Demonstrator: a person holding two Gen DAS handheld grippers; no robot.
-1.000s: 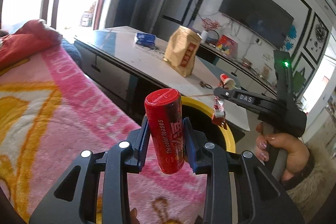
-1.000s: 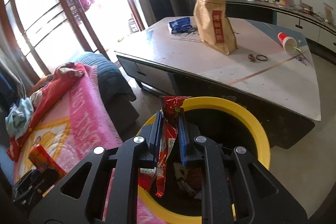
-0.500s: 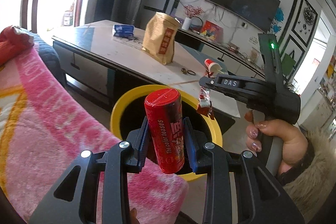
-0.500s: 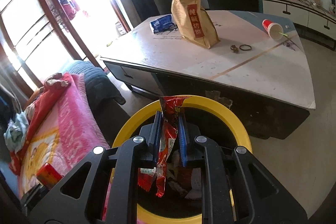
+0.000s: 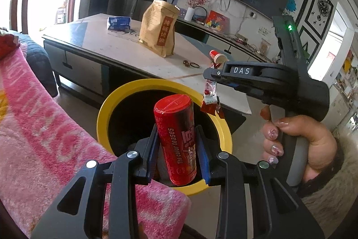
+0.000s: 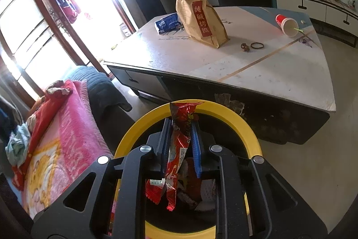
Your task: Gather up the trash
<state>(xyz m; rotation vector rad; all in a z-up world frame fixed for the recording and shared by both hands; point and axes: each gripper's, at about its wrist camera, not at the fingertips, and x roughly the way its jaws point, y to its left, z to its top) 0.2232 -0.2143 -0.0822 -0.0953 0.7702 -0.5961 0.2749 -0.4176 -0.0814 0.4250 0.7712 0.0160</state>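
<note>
A: Your left tongs (image 5: 177, 155) grip the red cylindrical snack can (image 5: 175, 140), upright, above the near rim of the round bin with the yellow rim (image 5: 105, 104).

B: And the right tongs (image 6: 180, 146)?

A: Their jaws are opening; the crinkled red foil wrapper (image 6: 176, 149) hangs between them, over the bin's mouth. Let it fall free before you pull away.

B: What is inside the bin?

A: Some wrappers and paper lie at the bottom. I think you should bring the can more over the centre, then release.

B: Other containers?

A: A brown paper bag (image 6: 199, 17) stands near the worktop's (image 6: 268, 73) middle; a red paper cup (image 6: 286, 24) lies at its far right corner.
</note>
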